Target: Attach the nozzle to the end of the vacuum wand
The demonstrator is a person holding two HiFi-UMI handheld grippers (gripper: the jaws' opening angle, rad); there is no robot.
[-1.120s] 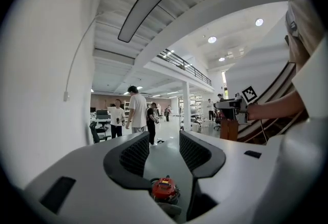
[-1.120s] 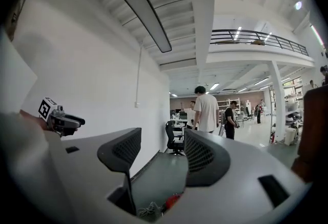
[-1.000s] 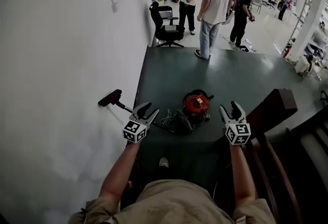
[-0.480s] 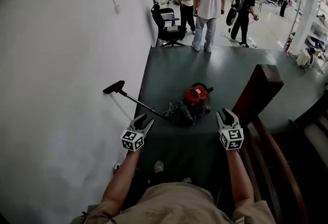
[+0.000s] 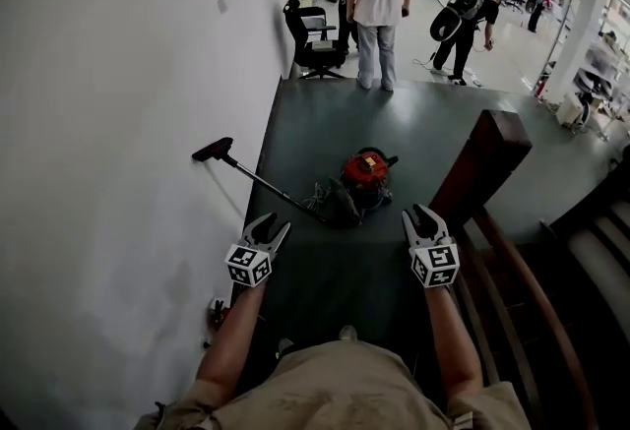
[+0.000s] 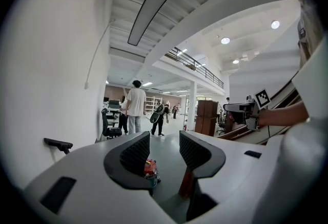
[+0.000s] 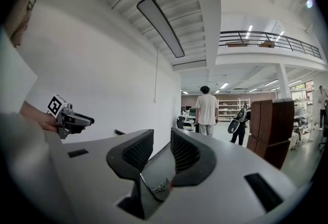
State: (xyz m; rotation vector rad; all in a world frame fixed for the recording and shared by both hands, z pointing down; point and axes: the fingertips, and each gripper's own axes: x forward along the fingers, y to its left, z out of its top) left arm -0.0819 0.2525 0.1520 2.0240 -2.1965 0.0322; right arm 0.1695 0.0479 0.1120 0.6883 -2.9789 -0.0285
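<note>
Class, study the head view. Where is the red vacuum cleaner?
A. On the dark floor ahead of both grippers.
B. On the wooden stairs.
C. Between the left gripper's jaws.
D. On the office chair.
A: the red vacuum cleaner sits on the dark floor, beyond the left gripper and the right gripper, and touches neither.

We can read no words, brands or numbers anywhere. The cubes on the left gripper (image 5: 271, 226) and right gripper (image 5: 417, 214), low in the head view, carry only black-and-white square markers. The vacuum (image 5: 366, 169) at mid-frame bears a small yellow patch, perhaps a label, too small to read.
</note>
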